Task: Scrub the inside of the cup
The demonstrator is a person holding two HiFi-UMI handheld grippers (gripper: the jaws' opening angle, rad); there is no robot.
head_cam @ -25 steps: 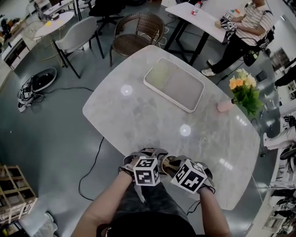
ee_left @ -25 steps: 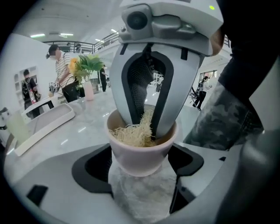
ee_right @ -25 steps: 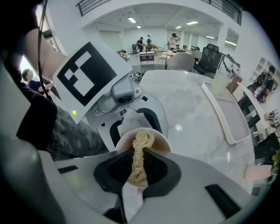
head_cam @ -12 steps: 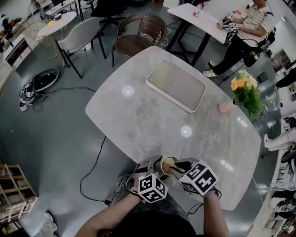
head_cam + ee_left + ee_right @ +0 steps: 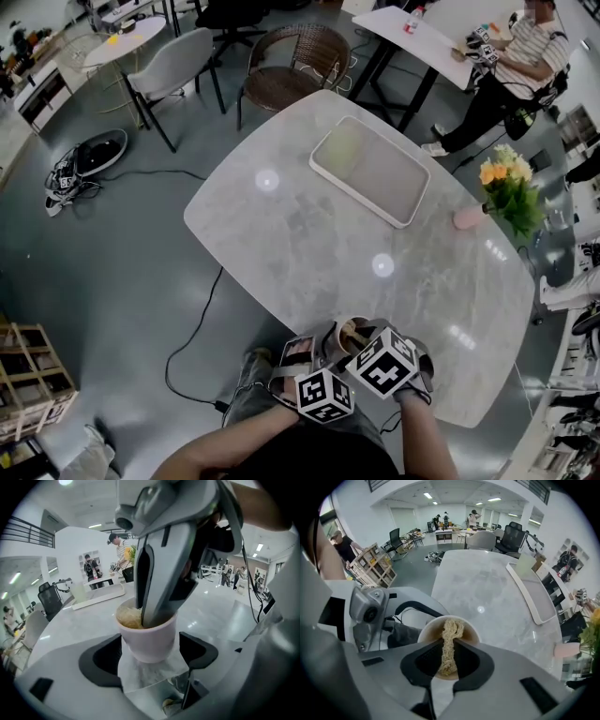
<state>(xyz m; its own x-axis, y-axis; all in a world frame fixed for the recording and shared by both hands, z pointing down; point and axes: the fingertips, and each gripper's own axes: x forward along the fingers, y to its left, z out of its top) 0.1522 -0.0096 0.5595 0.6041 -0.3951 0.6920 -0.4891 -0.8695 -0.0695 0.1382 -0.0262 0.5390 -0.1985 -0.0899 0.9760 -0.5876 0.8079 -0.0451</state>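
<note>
Both grippers have drawn nearer the person since a second ago, the left gripper point(image 5: 150, 656) dropping lower in the head view, and the cup point(image 5: 149, 637), half hidden before, now shows its open mouth. Left jaws are closed partway on the cup, one dark pad against each side of its lower wall, mouth up. Right gripper point(image 5: 447, 663) has its jaws pinched almost together on the top of a pale fibrous scrubber point(image 5: 450, 639), and its tips reach down past the rim, so the wad hangs inside against the brownish inner wall. Judging by its looks, the cup is light, stiff and smooth, and it narrows toward the base; under sideways scrubbing it could twist or slide down out of the pads, so the hold on two opposite sides low on the wall seems right, kept firm but not crushing. Soft and springy, the scrubber will flatten rather than scrape; it is best held high so the loose end can be pressed round the wall and bottom. Whether the cup's base rests on anything I cannot tell. It sits at the near edge of the table point(image 5: 309, 234); well beyond it lie a tray point(image 5: 375, 173) and flowers point(image 5: 511, 192).
</note>
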